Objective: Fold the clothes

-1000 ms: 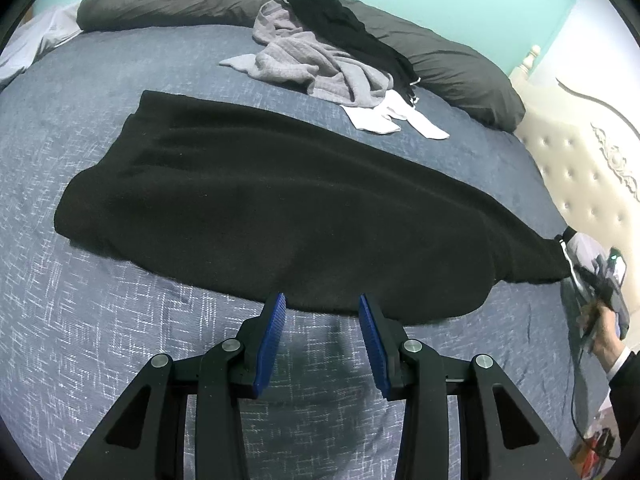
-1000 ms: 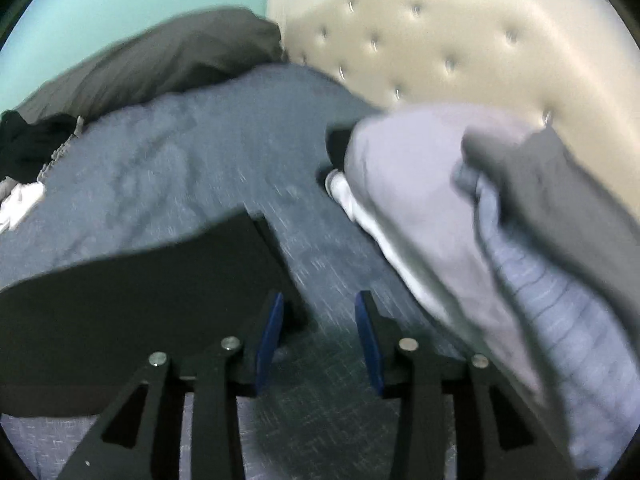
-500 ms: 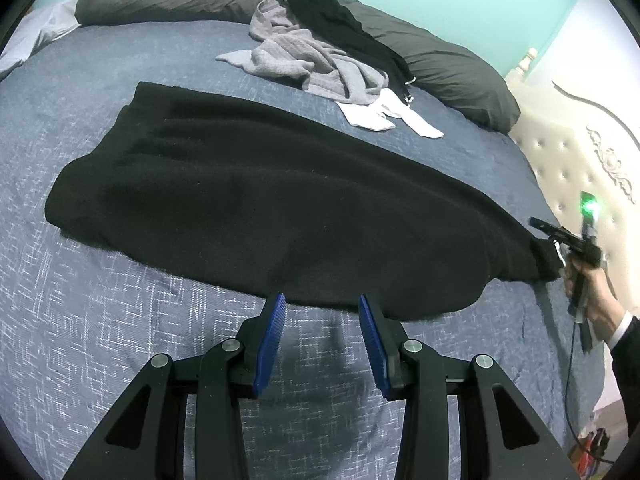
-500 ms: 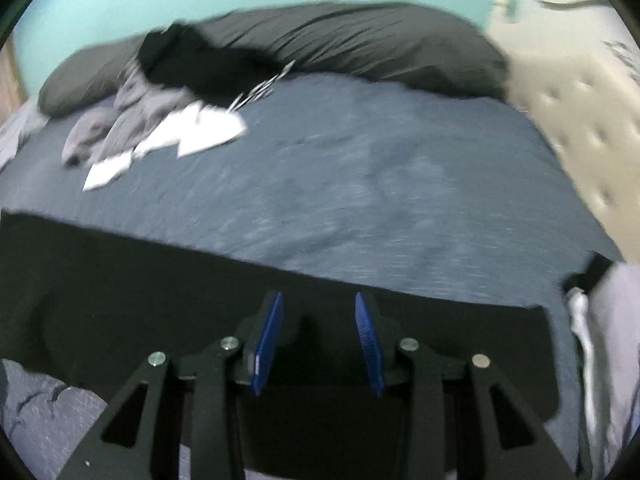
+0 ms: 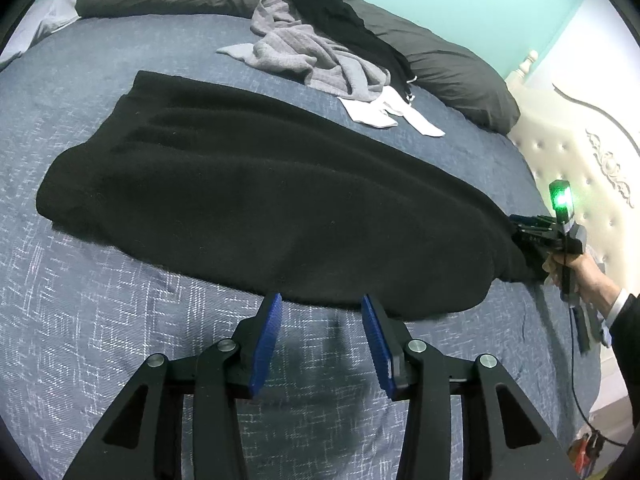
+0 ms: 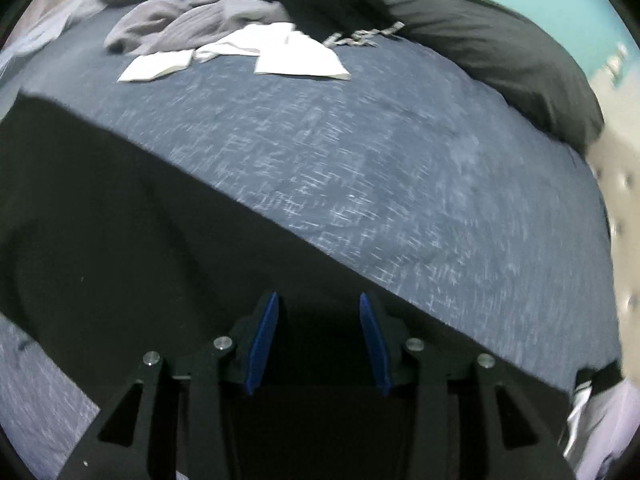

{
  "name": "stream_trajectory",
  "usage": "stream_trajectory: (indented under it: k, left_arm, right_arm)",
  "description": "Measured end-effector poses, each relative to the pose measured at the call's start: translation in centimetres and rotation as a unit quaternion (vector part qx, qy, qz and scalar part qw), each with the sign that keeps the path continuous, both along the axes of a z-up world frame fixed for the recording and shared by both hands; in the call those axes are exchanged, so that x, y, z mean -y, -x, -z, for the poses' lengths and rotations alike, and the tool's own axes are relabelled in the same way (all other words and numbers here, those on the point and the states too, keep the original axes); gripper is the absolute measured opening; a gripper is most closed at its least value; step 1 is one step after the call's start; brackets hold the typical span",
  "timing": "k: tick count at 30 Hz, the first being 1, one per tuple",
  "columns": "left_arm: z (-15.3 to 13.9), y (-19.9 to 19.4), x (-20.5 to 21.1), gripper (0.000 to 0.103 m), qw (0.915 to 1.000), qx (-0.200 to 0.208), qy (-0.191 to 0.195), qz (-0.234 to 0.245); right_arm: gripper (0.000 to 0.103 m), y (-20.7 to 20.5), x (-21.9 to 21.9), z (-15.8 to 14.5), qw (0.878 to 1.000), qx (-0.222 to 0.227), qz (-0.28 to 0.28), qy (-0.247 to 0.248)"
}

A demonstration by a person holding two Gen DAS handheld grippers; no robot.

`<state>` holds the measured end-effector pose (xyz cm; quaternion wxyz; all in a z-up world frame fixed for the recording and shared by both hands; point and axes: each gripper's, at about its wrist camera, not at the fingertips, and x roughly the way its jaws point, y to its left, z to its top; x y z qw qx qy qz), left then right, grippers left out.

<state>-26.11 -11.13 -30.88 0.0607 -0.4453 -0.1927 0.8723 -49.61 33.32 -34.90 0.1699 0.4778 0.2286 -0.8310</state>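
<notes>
Currently the long black fleece garment [image 5: 256, 200] lies spread flat across the blue-grey patterned bedspread [image 5: 100, 340], doubled lengthwise at most; no crosswise fold is visible. The left gripper [image 5: 320, 340] hangs just short of the near hem, jaws partly apart, having just been opening, with nothing between them. The right gripper [image 6: 318, 340] sits over the garment's end, jaws likewise partly apart and just opened further, pads not pressing on the cloth beneath. Remaining, by judgement: fold this garment, then the grey knit garment [image 5: 316, 60], the black piece [image 5: 340, 20] and the white items [image 5: 384, 114] heaped near the dark pillows [image 5: 448, 68].
</notes>
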Motion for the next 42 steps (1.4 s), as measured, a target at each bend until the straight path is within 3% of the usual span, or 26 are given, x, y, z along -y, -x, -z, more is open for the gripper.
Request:
stream_trajectory:
  k: [3,7,10,12,15,18,22,24,26,35,42]
  left_arm:
    - [0.1,0.0,0.0,0.046,1.0,-0.001,-0.001,0.0]
    - [0.3,-0.1,-0.1,0.046,1.0,0.0,-0.006,-0.001]
    - [0.4,-0.1,-0.3,0.046,1.0,0.001,-0.005,0.001]
    - [0.5,-0.1,-0.3,0.046,1.0,0.002,-0.004,0.002]
    - [0.5,-0.1,-0.2,0.046,1.0,0.002,-0.006,0.0]
    - [0.6,-0.2,-0.1,0.046,1.0,0.002,-0.009,0.0]
    - [0.8,-0.3,-0.1,0.046,0.9999,0.003,-0.01,0.001]
    - [0.9,-0.3,0.0,0.046,0.9999,0.004,-0.012,0.0]
    - [1.0,-0.2,0.1,0.046,0.9998,0.004,-0.017,-0.002]
    - [0.8,-0.7,-0.1,0.046,0.9997,-0.001,-0.026,0.003]
    - [1.8,-1.4,0.3,0.05,0.9993,0.0,-0.037,-0.008]
  right_arm:
    - [0.043,-0.7,-0.2,-0.4,0.999,0.007,-0.026,0.02]
    - [0.043,-0.9,0.1,0.1,0.999,0.015,-0.043,0.004]
    - [0.034,-0.9,0.7,0.6,0.998,0.019,-0.056,0.0]
    - [0.019,-0.9,1.1,1.0,0.997,0.023,-0.07,-0.003]
    - [0.007,-1.0,1.6,1.3,0.996,0.024,-0.081,-0.008]
    - [0.001,-1.0,1.9,1.5,0.996,0.023,-0.081,-0.007]
    - [0.001,-0.7,1.7,0.4,0.998,0.006,-0.066,0.015]
    - [0.008,-0.3,1.8,0.2,0.999,-0.004,-0.048,0.007]
    - [0.017,0.0,2.2,0.5,0.999,-0.001,-0.048,-0.003]
    - [0.018,0.1,2.8,0.6,0.997,0.014,-0.073,-0.004]
    - [0.028,0.2,2.9,0.4,0.995,0.042,-0.095,0.016]
